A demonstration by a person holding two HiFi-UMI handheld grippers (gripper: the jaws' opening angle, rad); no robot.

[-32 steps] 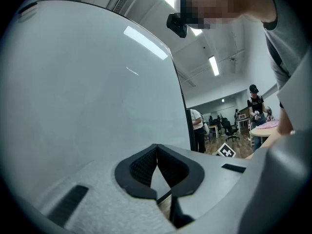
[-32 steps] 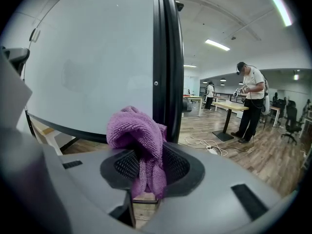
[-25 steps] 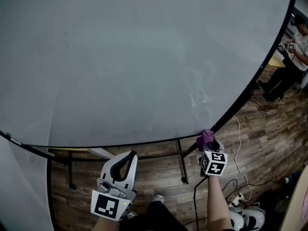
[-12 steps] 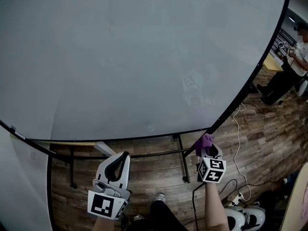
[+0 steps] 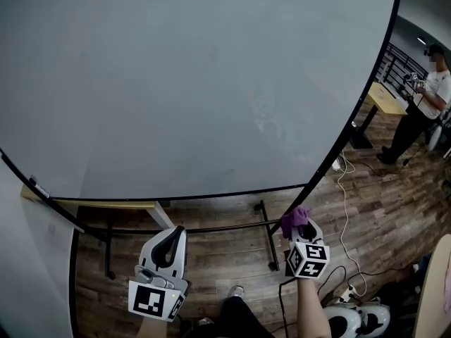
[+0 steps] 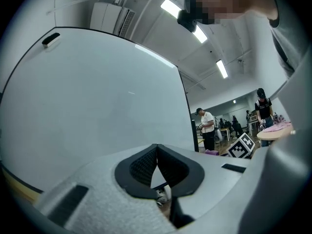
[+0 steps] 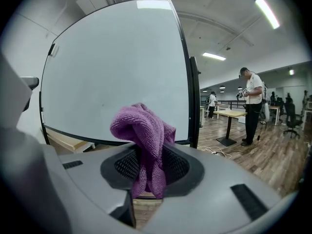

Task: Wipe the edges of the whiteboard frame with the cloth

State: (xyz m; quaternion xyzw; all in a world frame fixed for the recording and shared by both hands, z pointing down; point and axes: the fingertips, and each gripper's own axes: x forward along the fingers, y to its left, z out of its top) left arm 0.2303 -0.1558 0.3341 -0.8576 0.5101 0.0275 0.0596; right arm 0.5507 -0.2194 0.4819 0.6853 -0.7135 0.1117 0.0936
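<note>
A large whiteboard (image 5: 197,83) with a thin black frame (image 5: 211,195) fills most of the head view. My right gripper (image 5: 299,224) is shut on a purple cloth (image 5: 296,219), which bunches up above the jaws (image 7: 142,130). It hangs just below the board's lower right corner, apart from the frame. My left gripper (image 5: 170,241) is shut with nothing in it, below the bottom edge of the frame. In the left gripper view its dark pads (image 6: 146,164) meet, with the board (image 6: 92,106) ahead.
The board's black stand legs (image 5: 268,241) rise from a wood-plank floor. White cables (image 5: 347,189) trail on the floor at right. A person (image 5: 416,111) stands by a desk (image 5: 384,97) at the far right. A wooden tabletop (image 5: 91,204) shows under the board.
Both grippers have dropped lower and away from the board. The cloth, which touched the frame's lower right corner a second ago, is now clear of it.
</note>
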